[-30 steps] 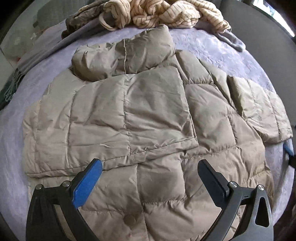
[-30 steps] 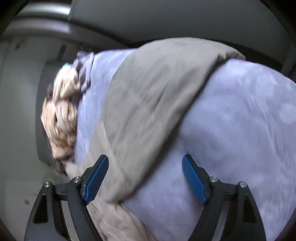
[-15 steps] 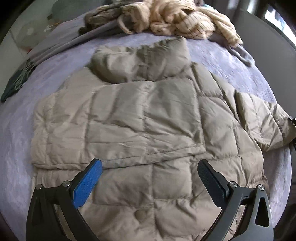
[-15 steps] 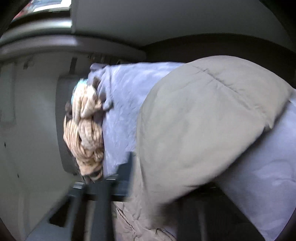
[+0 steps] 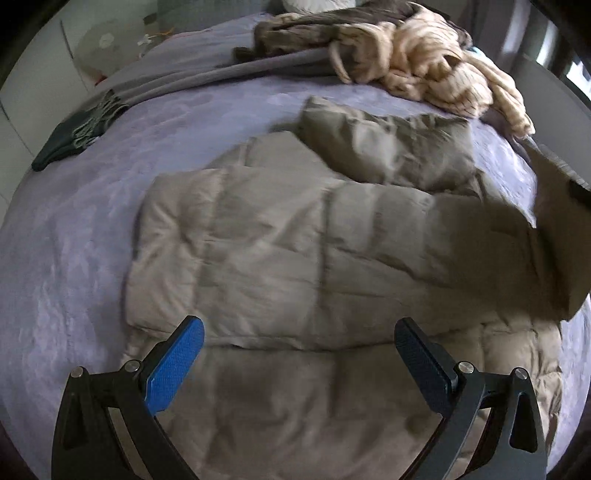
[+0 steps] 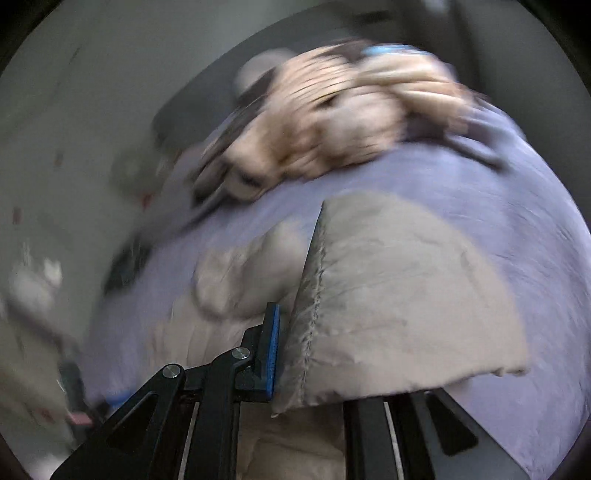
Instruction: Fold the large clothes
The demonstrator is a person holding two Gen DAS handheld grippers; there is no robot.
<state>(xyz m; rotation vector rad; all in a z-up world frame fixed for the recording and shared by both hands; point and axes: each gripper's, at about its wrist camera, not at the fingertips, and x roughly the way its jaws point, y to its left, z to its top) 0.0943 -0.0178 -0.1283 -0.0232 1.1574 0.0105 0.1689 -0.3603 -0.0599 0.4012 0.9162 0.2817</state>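
A khaki quilted puffer jacket [image 5: 295, 251] lies spread on a lavender bedspread [image 5: 92, 240], its left side folded over the front. My left gripper [image 5: 299, 325] hovers open above the jacket's lower part, with nothing between its blue pads. In the right wrist view my right gripper [image 6: 295, 354] is shut on the cuff end of the jacket's sleeve [image 6: 388, 295], and the cloth hides one finger. The sleeve hangs lifted off the bed. In the left wrist view the same sleeve [image 5: 554, 240] rises at the right edge. Both pictures are blurred.
A heap of cream striped knitwear [image 5: 424, 62] and a brown garment [image 5: 295, 29] lies at the far end of the bed. A grey cloth [image 5: 221, 74] stretches left from it, ending near a dark fringed scarf [image 5: 74, 136]. Pale walls surround the bed.
My right gripper went from open beside the sleeve to shut on its cuff, then rolled and rose with it. The left gripper stayed open and drifted left, so the jacket sits further right in its view.
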